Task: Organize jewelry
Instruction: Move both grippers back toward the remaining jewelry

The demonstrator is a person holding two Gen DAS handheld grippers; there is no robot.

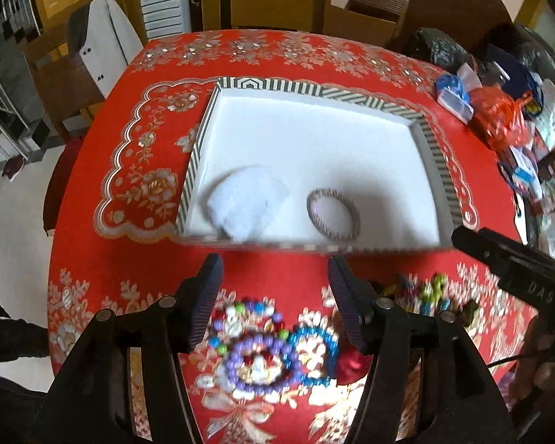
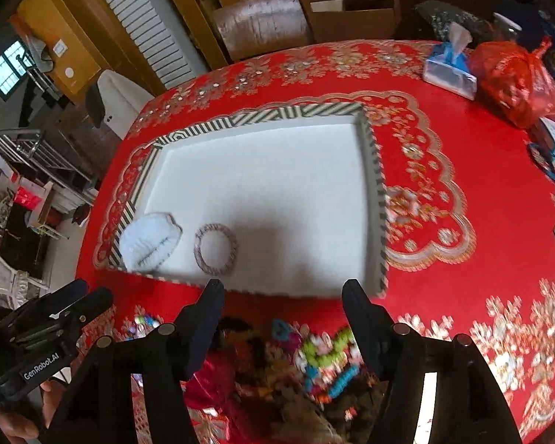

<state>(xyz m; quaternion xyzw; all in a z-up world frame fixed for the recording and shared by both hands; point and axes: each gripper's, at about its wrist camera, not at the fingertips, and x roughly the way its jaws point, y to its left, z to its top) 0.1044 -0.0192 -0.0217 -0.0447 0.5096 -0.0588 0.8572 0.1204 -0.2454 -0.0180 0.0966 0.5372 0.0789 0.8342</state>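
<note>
A white tray with a striped rim (image 1: 316, 90) (image 2: 262, 115) lies on the red tablecloth. In it lie a fluffy white scrunchie (image 1: 246, 201) (image 2: 150, 240) and a thin brown bracelet (image 1: 333, 214) (image 2: 215, 246). In front of the tray lie loose pieces: a purple bead bracelet (image 1: 261, 364), a blue bead bracelet (image 1: 320, 351), a red scrunchie (image 1: 351, 364) and a blurred colourful heap (image 2: 314, 362). My left gripper (image 1: 275, 288) is open above the bead bracelets. My right gripper (image 2: 283, 314) is open above the heap. Both are empty.
A tissue pack (image 2: 449, 68), a red plastic bag (image 2: 514, 85) and other clutter fill the table's right side. Wooden chairs (image 2: 314, 11) stand behind the table. The table's left edge (image 1: 55, 240) drops to the floor.
</note>
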